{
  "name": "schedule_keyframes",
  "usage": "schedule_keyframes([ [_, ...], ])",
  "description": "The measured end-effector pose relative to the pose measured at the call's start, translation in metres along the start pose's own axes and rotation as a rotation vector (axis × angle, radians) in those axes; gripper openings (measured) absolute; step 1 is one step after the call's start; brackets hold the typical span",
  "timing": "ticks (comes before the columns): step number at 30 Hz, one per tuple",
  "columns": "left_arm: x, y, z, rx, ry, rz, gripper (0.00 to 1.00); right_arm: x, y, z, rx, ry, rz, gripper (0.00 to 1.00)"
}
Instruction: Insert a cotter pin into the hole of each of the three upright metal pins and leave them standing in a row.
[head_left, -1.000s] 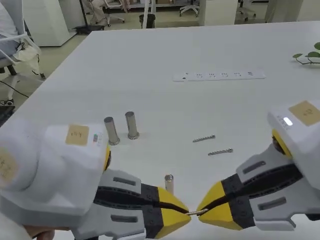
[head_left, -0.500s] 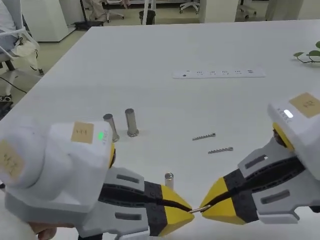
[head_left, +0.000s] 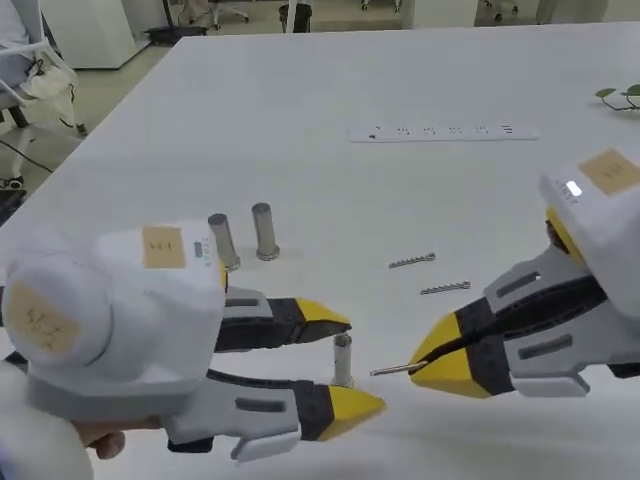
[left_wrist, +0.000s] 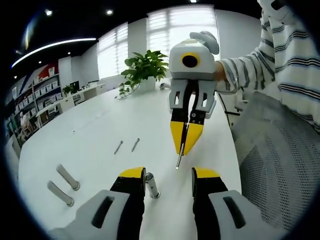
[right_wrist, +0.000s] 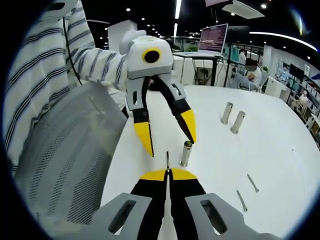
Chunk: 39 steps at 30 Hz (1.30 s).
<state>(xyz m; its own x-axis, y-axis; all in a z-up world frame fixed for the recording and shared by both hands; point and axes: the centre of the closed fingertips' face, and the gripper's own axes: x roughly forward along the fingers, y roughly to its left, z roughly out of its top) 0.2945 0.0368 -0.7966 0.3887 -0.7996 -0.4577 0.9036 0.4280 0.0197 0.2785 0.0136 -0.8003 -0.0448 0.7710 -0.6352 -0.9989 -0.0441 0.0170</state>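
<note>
Jaws of my right gripper pinch a cotter pin level, tip aimed left at the nearest upright pin, just short of it; my left gripper stands wide open around that pin.

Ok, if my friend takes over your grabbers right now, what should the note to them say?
Left gripper: open, jaws either side of the nearest metal pin, not gripping it.
Right gripper: shut on a cotter pin, tip aimed at that pin, short of it.
Two more metal pins stand farther back on the table; two spare cotter pins lie loose.
Done: nothing inserted yet.
Left: all three insertions, then the row.
</note>
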Motion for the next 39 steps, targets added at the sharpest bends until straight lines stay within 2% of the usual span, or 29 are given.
schedule_keyframes([
  [4, 0.003, 0.010, -0.005, -0.037, -0.004, 0.046, 0.35, 0.002, -0.007, -0.002, 0.012, 0.016, -0.019, 0.03],
  [7, 0.005, 0.011, -0.009, -0.052, 0.002, 0.045, 0.33, 0.004, -0.011, -0.002, 0.020, 0.021, -0.028, 0.03],
  [12, 0.010, 0.012, -0.020, -0.056, 0.041, 0.063, 0.32, 0.007, -0.018, -0.001, 0.030, 0.031, -0.048, 0.03],
  [16, 0.012, 0.019, -0.025, -0.096, 0.033, 0.097, 0.28, 0.010, -0.022, -0.001, 0.043, 0.037, -0.061, 0.03],
  [21, 0.014, 0.019, -0.032, -0.135, 0.028, 0.104, 0.22, 0.014, -0.024, -0.004, 0.071, 0.042, -0.069, 0.03],
  [27, 0.015, 0.021, -0.037, -0.161, 0.028, 0.118, 0.16, 0.016, -0.024, -0.002, 0.089, 0.034, -0.072, 0.03],
  [28, 0.014, 0.025, -0.038, -0.149, 0.039, 0.143, 0.14, 0.017, -0.024, -0.002, 0.090, 0.033, -0.073, 0.03],
  [29, 0.014, 0.025, -0.037, -0.132, 0.036, 0.143, 0.13, 0.017, -0.024, -0.002, 0.093, 0.032, -0.074, 0.03],
  [31, 0.013, 0.023, -0.036, -0.145, 0.028, 0.127, 0.10, 0.017, -0.025, -0.002, 0.097, 0.031, -0.076, 0.03],
  [33, 0.013, 0.022, -0.035, -0.133, 0.027, 0.121, 0.08, 0.018, -0.024, -0.001, 0.103, 0.025, -0.072, 0.03],
  [39, 0.014, 0.022, -0.037, -0.151, 0.028, 0.118, 0.08, 0.020, -0.024, -0.003, 0.103, 0.027, -0.071, 0.03],
])
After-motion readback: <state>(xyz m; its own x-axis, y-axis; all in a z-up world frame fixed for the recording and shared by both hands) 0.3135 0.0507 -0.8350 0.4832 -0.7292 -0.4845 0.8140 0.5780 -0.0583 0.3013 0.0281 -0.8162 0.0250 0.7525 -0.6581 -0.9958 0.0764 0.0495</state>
